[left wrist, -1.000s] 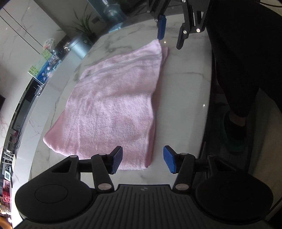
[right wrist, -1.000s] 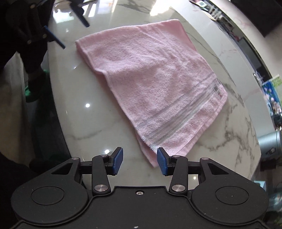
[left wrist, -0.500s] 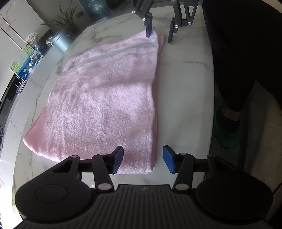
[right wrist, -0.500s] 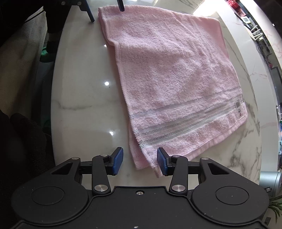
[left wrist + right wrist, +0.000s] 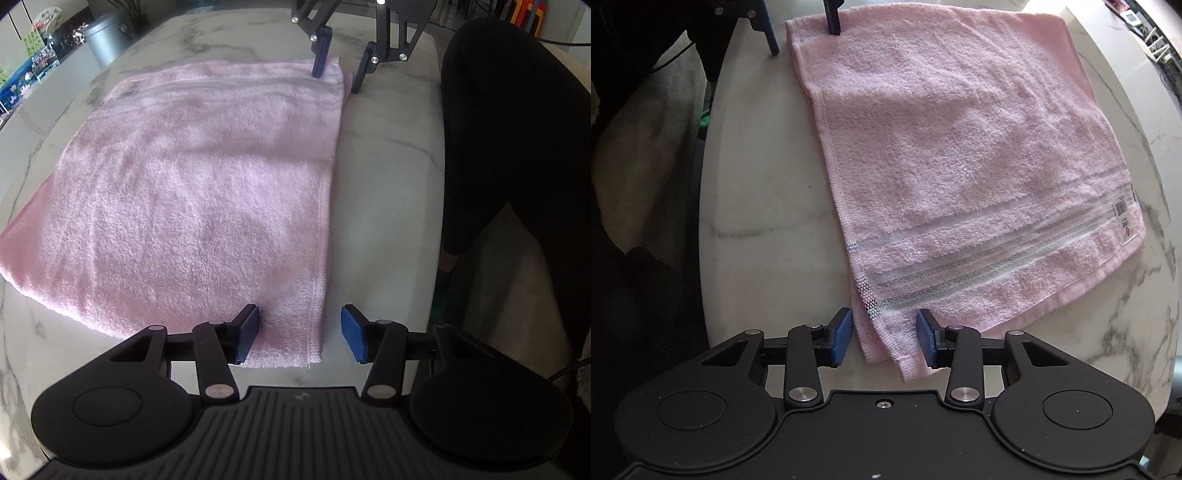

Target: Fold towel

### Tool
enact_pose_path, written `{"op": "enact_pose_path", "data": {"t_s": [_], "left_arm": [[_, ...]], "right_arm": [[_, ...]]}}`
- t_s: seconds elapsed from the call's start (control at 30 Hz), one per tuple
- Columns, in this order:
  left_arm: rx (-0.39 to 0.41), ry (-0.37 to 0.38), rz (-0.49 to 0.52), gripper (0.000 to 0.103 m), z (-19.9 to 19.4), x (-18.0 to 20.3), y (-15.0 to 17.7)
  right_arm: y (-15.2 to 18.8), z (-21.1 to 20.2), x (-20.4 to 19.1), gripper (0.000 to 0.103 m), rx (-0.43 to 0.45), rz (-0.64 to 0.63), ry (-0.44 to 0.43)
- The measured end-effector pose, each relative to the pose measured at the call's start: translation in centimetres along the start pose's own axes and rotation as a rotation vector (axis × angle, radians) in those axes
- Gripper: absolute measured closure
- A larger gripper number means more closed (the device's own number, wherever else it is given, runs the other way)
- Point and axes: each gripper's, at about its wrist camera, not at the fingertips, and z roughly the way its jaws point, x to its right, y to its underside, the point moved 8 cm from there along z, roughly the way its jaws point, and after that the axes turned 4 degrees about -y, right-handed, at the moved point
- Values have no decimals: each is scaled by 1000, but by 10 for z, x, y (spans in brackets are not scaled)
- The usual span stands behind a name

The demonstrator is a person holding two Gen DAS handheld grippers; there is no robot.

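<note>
Now the pink towel (image 5: pixel 192 206) lies flat, folded in layers, on the white marble desk (image 5: pixel 388 192), with its long hemmed edge running along the side nearest the person's dark-clad leg (image 5: pixel 509 147).

At one near corner, the left hand-held gripper (image 5: pixel 300 334) straddles that edge: one blue pad sits over the towel, the other over bare desk, and the jaws stand apart with the corner between them, not pinched.

At the opposite corner, by the woven white stripes (image 5: pixel 979 266), the right hand-held gripper (image 5: pixel 884 341) brackets the towel's corner in the same way. Its jaws have just been closing, with the cloth between them, yet a gap shows on the left pad's side, so they are not clamped.

A small printed label (image 5: pixel 1123 210) lies near the towel's far striped corner. A grey metal bin (image 5: pixel 107 44) stands beyond the desk.
</note>
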Motion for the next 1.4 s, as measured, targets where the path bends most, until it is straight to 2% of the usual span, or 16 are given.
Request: {"op": "enact_pose_path", "data": {"t_s": [0.17, 0.23, 0.3, 0.47, 0.93, 1.27, 1.4], "left_arm": [[-13, 25, -13, 58, 1, -3, -2], [-16, 8, -17, 68, 2, -5, -2], [-16, 6, -24, 72, 2, -8, -3], [-26, -1, -26, 88, 0, -12, -2], [-55, -8, 15, 96, 1, -6, -3], [-41, -23, 42, 96, -27, -8, -6], [-28, -33, 41, 97, -34, -13, -10]], "right_arm": [[0, 1, 5, 75, 20, 60, -41], [-1, 1, 4, 80, 18, 62, -37], [-2, 2, 2, 86, 8, 53, -34], [-7, 4, -11, 91, -17, 21, -23], [-17, 1, -71, 98, -3, -28, -34], [-23, -18, -101, 98, 17, -26, -37], [-21, -30, -98, 98, 20, -32, -25]]}}
